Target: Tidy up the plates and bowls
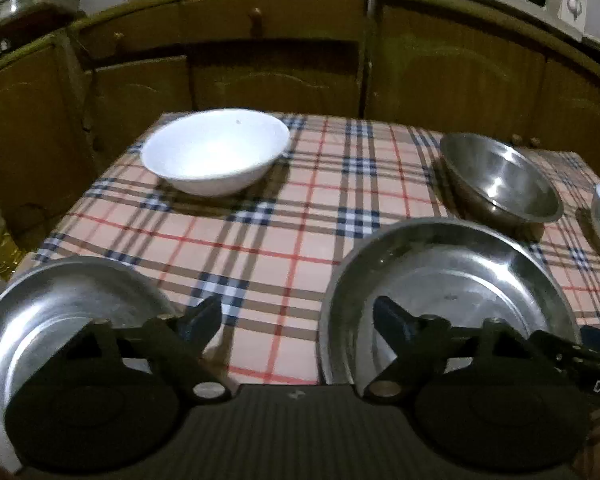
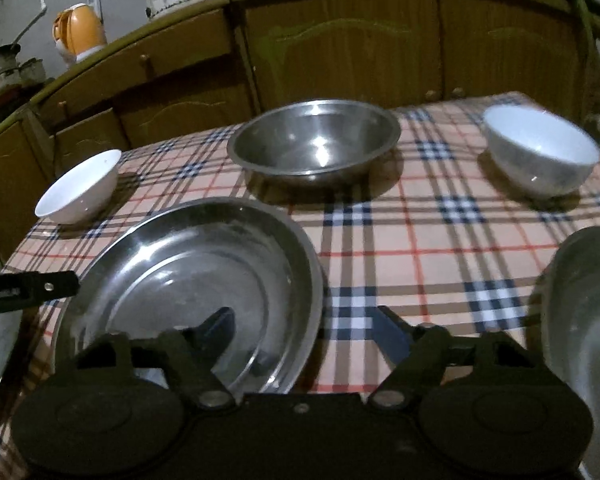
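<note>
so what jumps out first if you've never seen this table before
The bright checked tablecloth stands out first. Steel dishes shine on it: a big steel plate in front and a steel bowl behind it. White bowls catch the light, one at the far left, another at the far right.

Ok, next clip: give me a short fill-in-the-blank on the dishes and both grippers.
1. The steel bowl stands between two ____ bowls.
2. The tablecloth has a ____ pattern.
3. The left gripper has ____ between its fingers.
4. The right gripper straddles the rim of a steel ____.

Missing: white; checked; nothing; plate
</note>
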A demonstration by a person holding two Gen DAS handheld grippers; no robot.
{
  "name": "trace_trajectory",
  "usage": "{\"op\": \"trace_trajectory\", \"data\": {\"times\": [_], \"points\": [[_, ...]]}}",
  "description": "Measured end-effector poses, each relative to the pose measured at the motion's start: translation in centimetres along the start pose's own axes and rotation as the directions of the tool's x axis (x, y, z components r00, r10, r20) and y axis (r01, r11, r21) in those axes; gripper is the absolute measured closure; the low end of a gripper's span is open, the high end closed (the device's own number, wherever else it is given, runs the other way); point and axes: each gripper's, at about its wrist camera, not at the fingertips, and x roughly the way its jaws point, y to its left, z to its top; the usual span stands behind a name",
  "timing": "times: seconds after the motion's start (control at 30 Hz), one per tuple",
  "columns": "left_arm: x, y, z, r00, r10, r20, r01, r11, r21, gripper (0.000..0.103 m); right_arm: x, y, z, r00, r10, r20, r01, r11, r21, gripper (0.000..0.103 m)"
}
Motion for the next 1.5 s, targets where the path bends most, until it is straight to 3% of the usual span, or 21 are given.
{"op": "trace_trajectory", "data": {"times": [0.03, 0.1, 0.13, 0.2, 0.23, 0.27, 0.5, 0.93, 1.5], "points": [[0.4, -0.2, 0.0, 1.0, -0.003, -0.011, 0.003, 1.0, 0.009, 0.032, 0.1, 0.1, 0.0, 1.0, -0.002, 0.006, 0.002, 1.0, -0.004, 0.018], [1.0, -0.4, 0.0, 0.999, -0.016, -0.031, 0.016, 1.0, 0.019, 0.057, 0.3, 0.3, 0.1, 1.0, 0.003, 0.009, -0.003, 1.0, -0.015, 0.034], [1.3, -0.4, -0.1, 0.999, -0.025, -0.041, 0.026, 1.0, 0.018, 0.063, 0.3, 0.3, 0.1, 1.0, 0.003, 0.011, -0.003, 1.0, -0.02, 0.05], [1.6, -0.6, -0.1, 0.997, -0.049, -0.055, 0.051, 0.998, 0.023, 0.083, 0.4, 0.2, 0.2, 1.0, -0.003, 0.01, 0.003, 1.0, -0.021, 0.068], [1.6, -0.8, -0.2, 0.997, -0.061, -0.056, 0.063, 0.998, 0.026, 0.085, 0.4, 0.0, 0.3, 1.0, 0.008, 0.01, -0.008, 1.0, -0.011, 0.077], [1.5, -1.0, -0.3, 0.997, -0.051, -0.051, 0.053, 0.998, 0.035, 0.085, 0.3, -0.2, 0.3, 1.0, 0.013, 0.008, -0.013, 1.0, 0.005, 0.079], [0.2, -1.1, -0.4, 0.998, -0.058, -0.036, 0.059, 0.998, 0.029, 0.087, -1.2, -0.7, 0.1, 1.0, 0.019, 0.025, -0.02, 1.0, 0.021, 0.081], [-7.0, -2.8, -1.5, 0.995, -0.078, 0.06, 0.075, 0.996, 0.049, 0.087, -8.9, -1.3, -0.9, 0.994, -0.004, 0.108, 0.002, 1.0, 0.019, 0.081], [-12.5, -5.2, -4.7, 0.989, -0.13, 0.075, 0.123, 0.989, 0.082, 0.087, -17.2, -3.2, -4.1, 0.986, -0.061, 0.154, 0.058, 0.998, 0.023, 0.081]]}}
